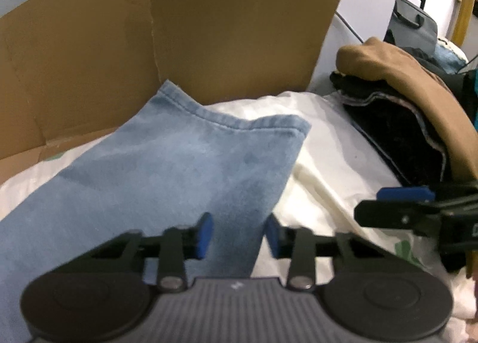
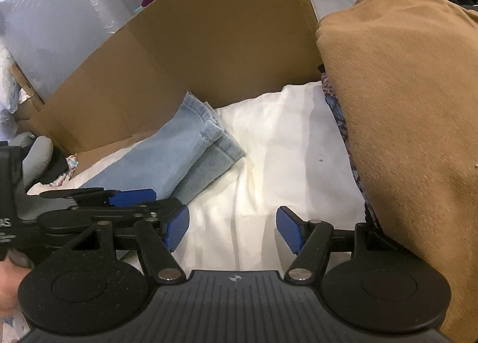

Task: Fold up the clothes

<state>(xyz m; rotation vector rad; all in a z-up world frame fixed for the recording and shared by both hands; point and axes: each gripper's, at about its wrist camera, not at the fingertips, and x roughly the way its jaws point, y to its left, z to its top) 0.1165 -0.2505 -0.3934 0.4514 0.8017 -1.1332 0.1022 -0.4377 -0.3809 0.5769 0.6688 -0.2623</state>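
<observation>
In the left wrist view, the left gripper (image 1: 239, 234) sits at bottom centre with its blue pads parted and nothing between them, over the folded light-blue jeans (image 1: 167, 169) that stretch from lower left to the middle on a white cloth (image 1: 322, 145) before a cardboard box (image 1: 209, 32). In the right wrist view, the right gripper (image 2: 233, 229) at bottom centre is spread wide and empty above the white cloth, the jeans lie left of centre, and a brown garment (image 2: 403, 104) fills the right side.
</observation>
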